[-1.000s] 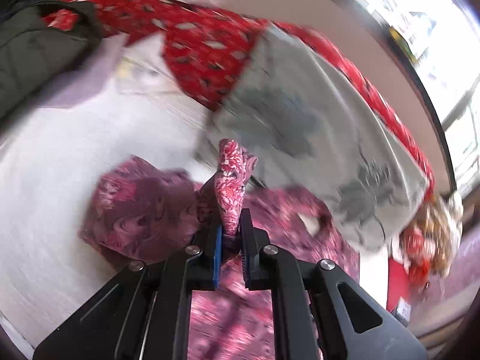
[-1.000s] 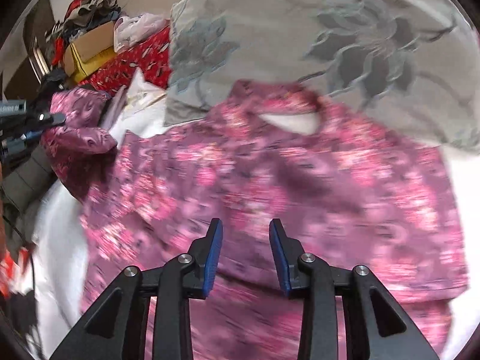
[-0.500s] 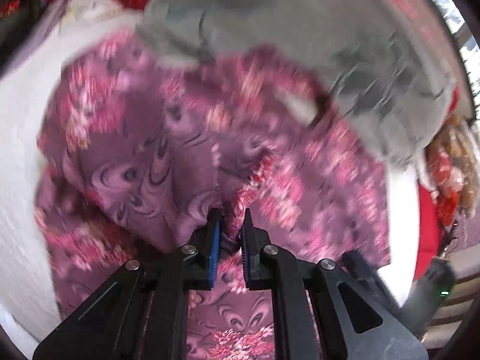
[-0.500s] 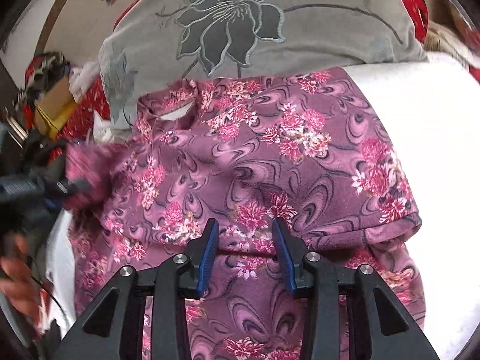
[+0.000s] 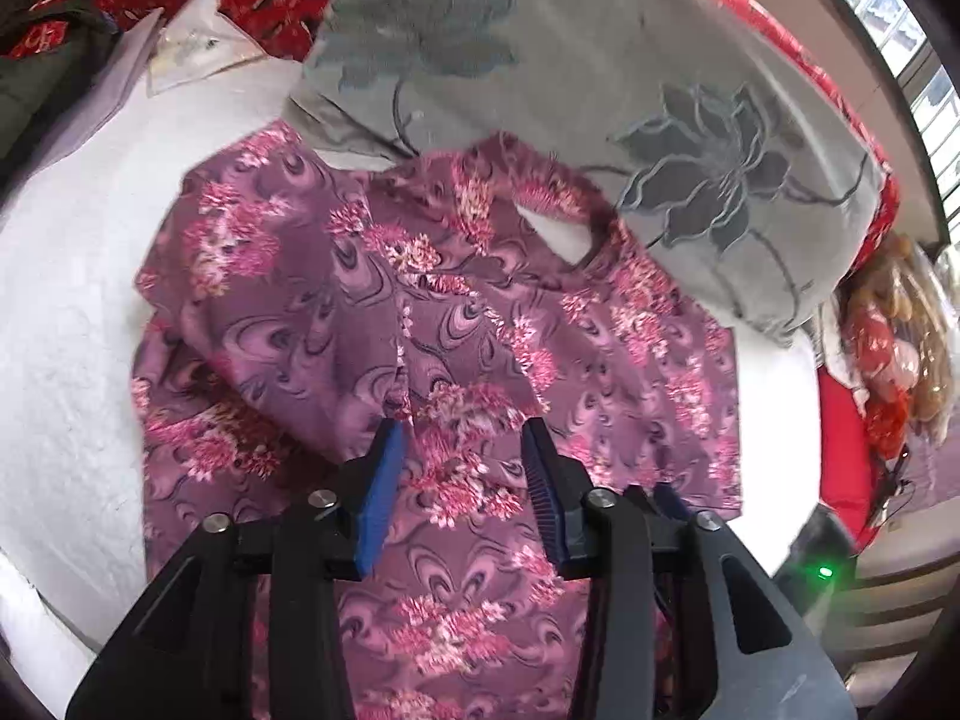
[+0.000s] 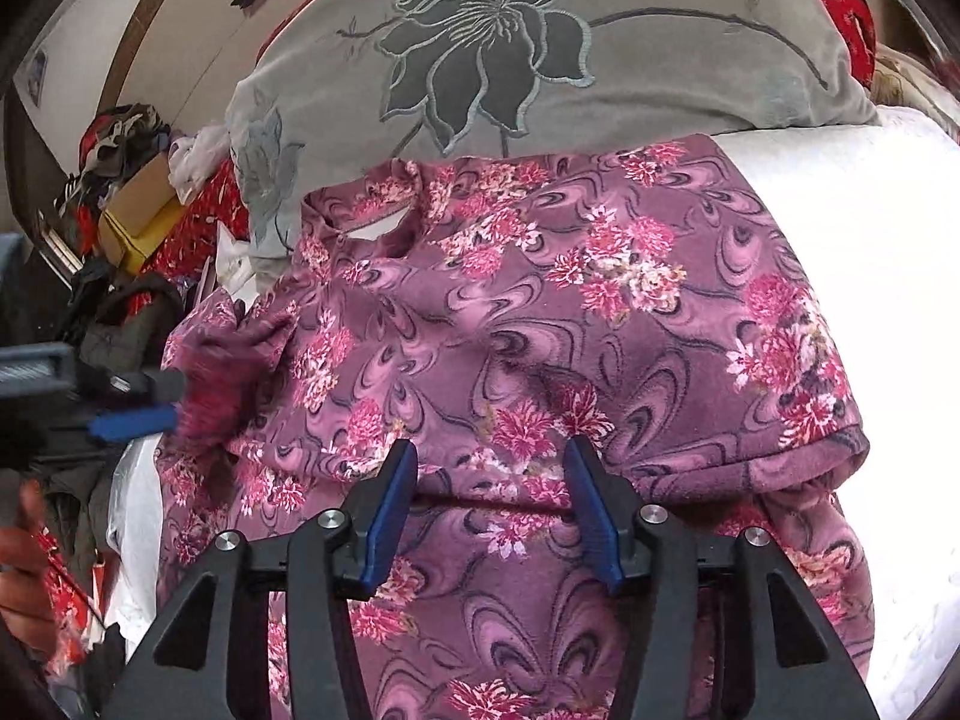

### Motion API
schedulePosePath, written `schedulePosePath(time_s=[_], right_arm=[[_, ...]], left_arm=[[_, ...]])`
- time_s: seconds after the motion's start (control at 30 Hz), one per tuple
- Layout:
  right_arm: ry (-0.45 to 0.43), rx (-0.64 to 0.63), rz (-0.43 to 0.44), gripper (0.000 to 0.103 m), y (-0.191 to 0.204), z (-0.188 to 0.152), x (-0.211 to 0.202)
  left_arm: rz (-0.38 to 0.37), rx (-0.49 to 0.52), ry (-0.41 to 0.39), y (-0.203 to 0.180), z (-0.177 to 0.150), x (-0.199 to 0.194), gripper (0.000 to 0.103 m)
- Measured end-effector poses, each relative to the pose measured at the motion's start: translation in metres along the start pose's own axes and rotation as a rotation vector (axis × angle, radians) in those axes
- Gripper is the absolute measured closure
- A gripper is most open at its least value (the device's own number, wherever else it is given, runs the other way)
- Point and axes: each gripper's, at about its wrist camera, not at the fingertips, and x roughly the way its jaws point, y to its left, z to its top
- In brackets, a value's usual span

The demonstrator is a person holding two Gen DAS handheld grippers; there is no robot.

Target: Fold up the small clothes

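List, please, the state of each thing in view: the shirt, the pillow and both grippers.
Shirt: flat on the white bed, sleeve folded over the front, neck under the pillow's edge.
Pillow: lying on the bed, overlapping the shirt's collar.
Left gripper: jaws just opened, sleeve released, nothing gripped.
Right gripper: jaws just widened, over the shirt, nothing gripped.

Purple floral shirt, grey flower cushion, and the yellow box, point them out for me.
purple floral shirt [image 6: 540, 330], right wrist view, middle of its body.
grey flower cushion [image 6: 690, 78], right wrist view, plain grey part.
yellow box [image 6: 141, 225], right wrist view, its side.
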Motion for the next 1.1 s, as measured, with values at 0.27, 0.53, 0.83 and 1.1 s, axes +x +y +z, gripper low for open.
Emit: schedulePosePath(time_s=[0.27,0.53,0.83,1.1], right_arm=[[0.097,-0.041,-0.104,0.05,0.019,0.013,0.007],[-0.029,-0.048,-0.031,0.039,0.046,0.024,-0.038],[0.08,0.073,0.173,0.036,0.09,0.039,0.023],[0.151,0.187,0.251,0.098,0.127,0.051,0.094]], left_arm=[[0.066,-0.004,-0.097,0.027,-0.019,-0.043,0.047],[0.096,-0.153,-0.089,0.112,-0.018,-0.034,0.046],[-0.069,-0.347,-0.02,0.171,-0.007,0.0,0.046],[-0.145,-0.327,-0.001,0.172,-0.005,0.011,0.046]])
